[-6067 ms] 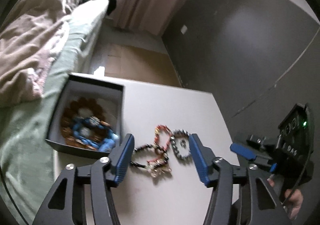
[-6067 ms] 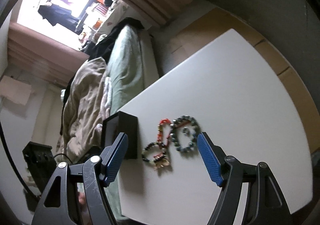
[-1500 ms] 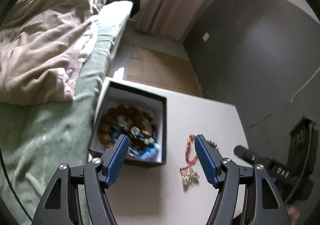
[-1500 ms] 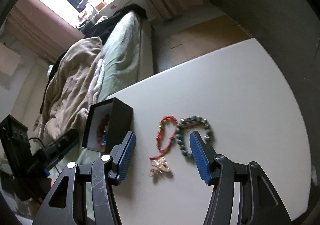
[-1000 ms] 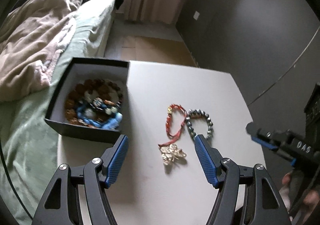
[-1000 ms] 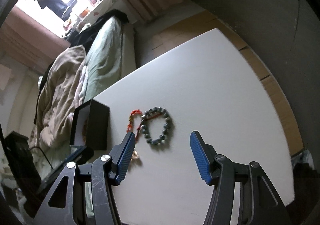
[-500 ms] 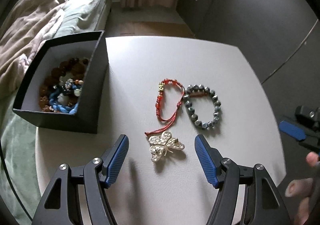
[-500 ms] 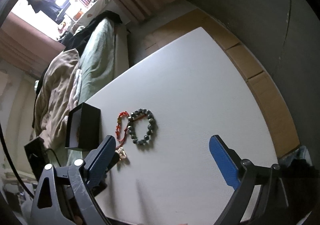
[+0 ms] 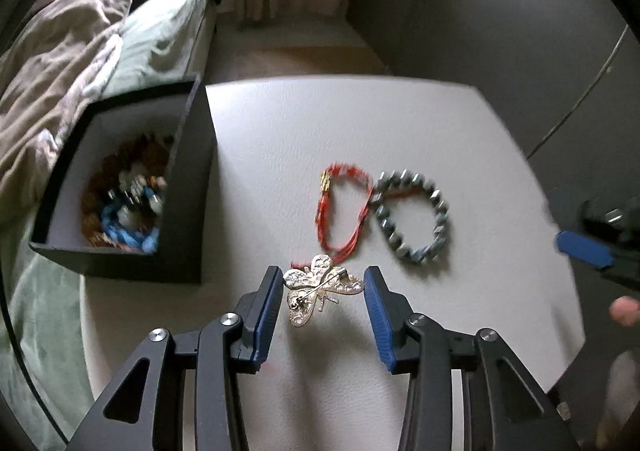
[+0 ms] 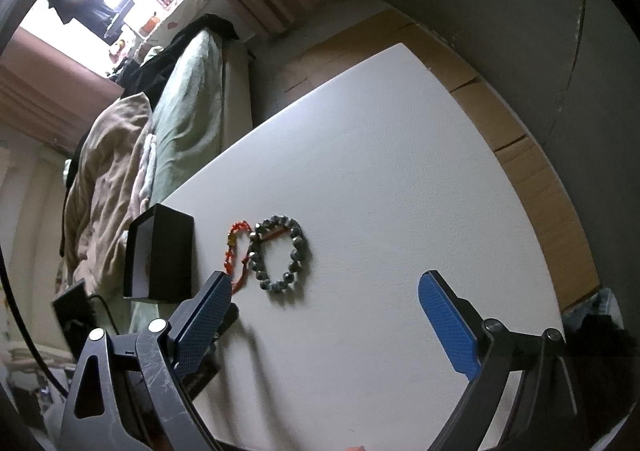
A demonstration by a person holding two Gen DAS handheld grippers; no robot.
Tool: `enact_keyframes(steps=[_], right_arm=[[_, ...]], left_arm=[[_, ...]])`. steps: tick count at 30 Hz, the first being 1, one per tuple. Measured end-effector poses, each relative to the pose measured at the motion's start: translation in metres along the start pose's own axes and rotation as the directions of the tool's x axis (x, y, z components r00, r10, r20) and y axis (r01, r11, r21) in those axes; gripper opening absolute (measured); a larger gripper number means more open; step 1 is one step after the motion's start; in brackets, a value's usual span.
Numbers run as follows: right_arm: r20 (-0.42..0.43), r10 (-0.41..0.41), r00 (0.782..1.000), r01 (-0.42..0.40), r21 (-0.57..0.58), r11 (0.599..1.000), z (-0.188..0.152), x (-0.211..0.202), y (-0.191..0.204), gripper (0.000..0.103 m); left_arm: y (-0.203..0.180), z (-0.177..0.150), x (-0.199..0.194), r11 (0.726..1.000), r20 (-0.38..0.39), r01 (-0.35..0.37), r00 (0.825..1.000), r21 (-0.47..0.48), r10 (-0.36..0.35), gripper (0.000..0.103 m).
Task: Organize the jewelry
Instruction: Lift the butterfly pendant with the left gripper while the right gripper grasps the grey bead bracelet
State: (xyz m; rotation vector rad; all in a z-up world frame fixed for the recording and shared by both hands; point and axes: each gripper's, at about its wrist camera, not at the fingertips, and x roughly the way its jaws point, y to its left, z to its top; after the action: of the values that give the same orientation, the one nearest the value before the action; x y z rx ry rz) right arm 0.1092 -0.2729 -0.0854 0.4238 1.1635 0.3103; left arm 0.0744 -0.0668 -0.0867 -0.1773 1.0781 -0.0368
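Jewelry box holds beaded bracelets.

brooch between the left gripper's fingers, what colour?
Pale gold, textured butterfly brooch; clearest in the left wrist view.

Your box contents are blurring in the left view; its wall is hiding them in the right, where your left claw is covering the brooch.
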Motion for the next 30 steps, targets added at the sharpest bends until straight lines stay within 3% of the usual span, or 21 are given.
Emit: enact_keyframes(steps=[6, 10, 17, 23, 30], right_arm=[[-0.021, -0.019, 1.0, 0.019, -0.019, 1.0, 0.0, 0.012, 0.008, 0.092], [-0.053, -0.027, 0.998, 0.026, -0.028, 0.999, -0.001, 0.025, 0.013, 0.072], [-0.076, -0.045, 0.996, 0.04, -0.066, 0.997, -0.004, 0.042, 0.025, 0.047], [-0.07, -0.114, 0.991, 0.107, -0.105, 0.989, -0.005, 0.055, 0.034, 0.032], [-0.062, -0.155, 0.986, 0.145, -0.141, 0.979, -0.003, 0.064, 0.041, 0.032]], left_arm=[[0.01, 0.009, -0.021, 0.998, 0.05, 0.048, 0.998, -0.036, -0.046, 0.043], [0.021, 0.016, -0.037, 0.995, 0.095, 0.072, 0.993, -0.063, -0.066, 0.043], [0.055, 0.023, -0.056, 0.985, 0.152, 0.103, 0.985, -0.138, -0.081, 0.043], [0.085, 0.028, -0.071, 0.966, 0.201, 0.143, 0.975, -0.213, -0.1, 0.043], [0.123, 0.034, -0.074, 0.931, 0.225, 0.187, 0.967, -0.313, -0.118, 0.043]])
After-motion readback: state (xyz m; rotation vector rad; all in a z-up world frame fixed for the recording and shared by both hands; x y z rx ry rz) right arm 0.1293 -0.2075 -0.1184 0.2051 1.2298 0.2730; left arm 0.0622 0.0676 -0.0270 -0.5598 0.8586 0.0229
